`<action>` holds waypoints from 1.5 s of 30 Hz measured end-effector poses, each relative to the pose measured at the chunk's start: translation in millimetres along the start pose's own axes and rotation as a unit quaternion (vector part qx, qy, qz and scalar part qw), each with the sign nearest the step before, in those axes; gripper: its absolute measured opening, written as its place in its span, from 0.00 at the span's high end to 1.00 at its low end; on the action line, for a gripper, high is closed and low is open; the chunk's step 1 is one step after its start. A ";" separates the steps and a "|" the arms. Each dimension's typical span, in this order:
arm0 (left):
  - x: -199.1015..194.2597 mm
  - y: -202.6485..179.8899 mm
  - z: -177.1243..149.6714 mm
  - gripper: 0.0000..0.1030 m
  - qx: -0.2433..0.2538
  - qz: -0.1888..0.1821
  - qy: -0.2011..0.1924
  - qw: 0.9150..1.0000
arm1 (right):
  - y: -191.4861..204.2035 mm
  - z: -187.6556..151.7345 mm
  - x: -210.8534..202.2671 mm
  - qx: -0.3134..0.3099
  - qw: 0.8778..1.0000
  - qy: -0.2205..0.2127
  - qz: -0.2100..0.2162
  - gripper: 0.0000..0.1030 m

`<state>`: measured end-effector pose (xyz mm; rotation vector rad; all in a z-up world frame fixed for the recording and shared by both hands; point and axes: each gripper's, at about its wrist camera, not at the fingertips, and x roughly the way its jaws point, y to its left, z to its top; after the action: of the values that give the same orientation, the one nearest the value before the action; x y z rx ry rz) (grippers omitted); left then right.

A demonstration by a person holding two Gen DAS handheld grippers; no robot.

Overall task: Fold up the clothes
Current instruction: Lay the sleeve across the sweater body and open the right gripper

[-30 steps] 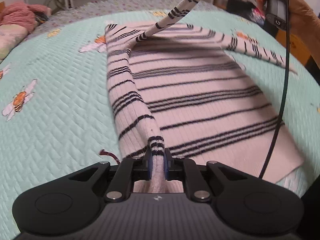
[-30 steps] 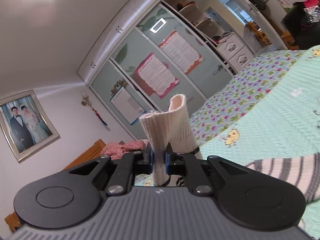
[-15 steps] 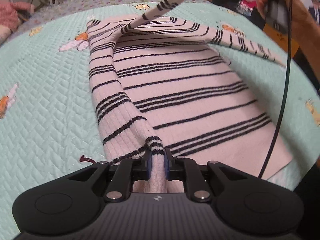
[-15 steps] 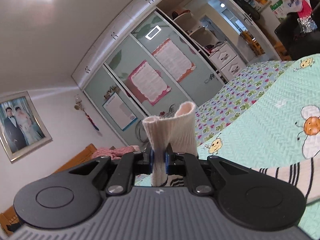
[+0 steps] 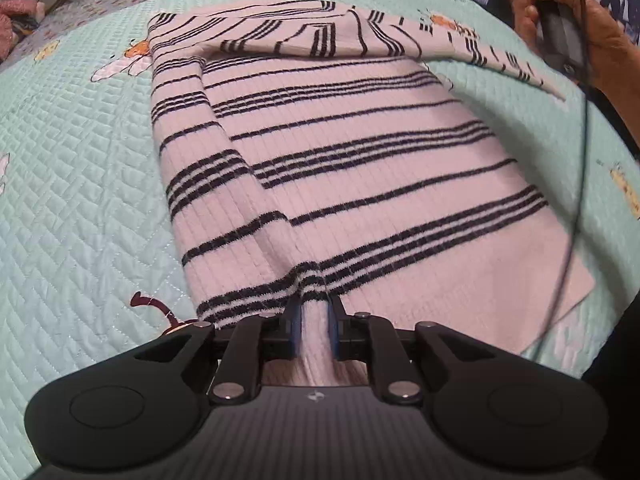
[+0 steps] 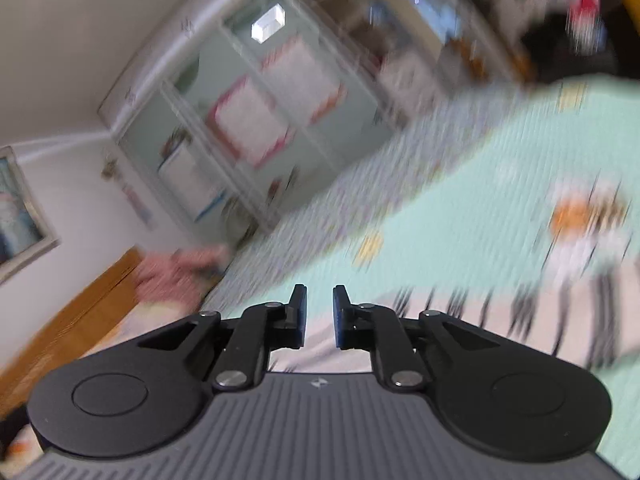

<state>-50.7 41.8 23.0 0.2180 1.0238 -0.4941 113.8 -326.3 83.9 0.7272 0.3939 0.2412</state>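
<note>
Pinching the near hem of the striped sweater [image 5: 360,184] between its blue pads, your left hand-held gripper [image 5: 314,322] is holding the folded-over side strip in place on the mint quilted bed [image 5: 80,184], likely so the fold does not slip while the far end settles. Your right hand-held gripper [image 6: 320,312] is opening its jaws with nothing between them, the gap showing only blurred bedding and striped fabric below, which suggests the sleeve is being released onto the sweater. The sweater is lying flat mid-bed, one sleeve draped across its top.
</note>
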 end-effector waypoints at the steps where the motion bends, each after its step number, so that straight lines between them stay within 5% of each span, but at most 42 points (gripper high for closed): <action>1: 1.3 -2.3 -0.5 0.85 0.007 0.005 0.000 1.000 | -2.0 -11.0 8.4 0.010 0.999 0.035 0.008 0.75; 5: -0.1 -10.8 -3.6 0.79 0.033 0.026 -0.001 0.999 | -10.9 -61.4 30.5 0.046 0.992 0.120 -0.007 0.66; 9: -3.3 -18.6 -8.2 0.61 0.052 0.033 -0.002 0.998 | -47.8 -79.8 22.2 0.149 0.982 0.089 -0.070 0.62; 12: -5.7 -18.4 -8.9 0.57 0.044 0.032 -0.005 0.998 | -71.5 -74.9 1.0 0.175 0.973 0.024 -0.151 0.60; 14: -7.5 -14.3 -8.5 0.54 0.027 0.023 -0.007 0.999 | -86.8 -70.8 -11.5 0.199 0.964 -0.009 -0.176 0.50; 21: -11.4 -0.7 -7.9 0.46 -0.054 -0.025 -0.016 0.998 | -112.6 -59.0 10.6 0.246 0.959 -0.022 -0.137 0.49; 23: -13.3 2.6 -8.1 0.46 -0.071 -0.035 -0.017 0.997 | -113.4 -58.4 20.8 0.252 0.959 -0.017 -0.130 0.65; 24: -14.8 4.6 -8.3 0.46 -0.081 -0.041 -0.019 0.996 | -115.9 -56.3 22.3 0.257 0.958 -0.014 -0.128 0.95; 29: -31.6 21.9 -13.6 0.46 -0.121 -0.088 -0.044 0.988 | -92.9 -49.1 -23.4 0.205 0.970 -0.058 -0.115 0.95; 32: -33.2 24.1 -15.4 0.46 -0.127 -0.085 -0.044 0.987 | -81.3 -39.9 -42.8 0.152 0.976 -0.085 -0.134 0.95; 35: -26.7 22.7 -17.1 0.46 -0.126 -0.095 -0.034 0.987 | -92.3 -36.1 -31.5 0.136 0.979 -0.045 -0.146 0.94; 37: -20.8 22.3 -19.5 0.45 -0.127 -0.116 -0.026 0.985 | -100.9 -37.3 -28.4 0.137 0.974 -0.027 -0.176 0.84; 41: -14.9 14.5 -24.8 0.43 -0.106 -0.117 -0.021 0.987 | -98.8 -50.9 -65.4 0.215 0.950 -0.064 -0.216 0.66; 42: -14.5 13.3 -25.5 0.42 -0.102 -0.116 -0.023 0.988 | -91.4 -56.3 -74.0 0.217 0.951 -0.069 -0.209 0.66; 45: -13.7 13.3 -25.6 0.42 -0.093 -0.118 -0.025 0.988 | -36.0 -74.2 -52.5 0.131 0.987 0.017 -0.097 0.66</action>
<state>-69.5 67.5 21.0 -0.0829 1.0460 -0.6103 37.5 -326.4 22.7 0.9368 0.5326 0.0182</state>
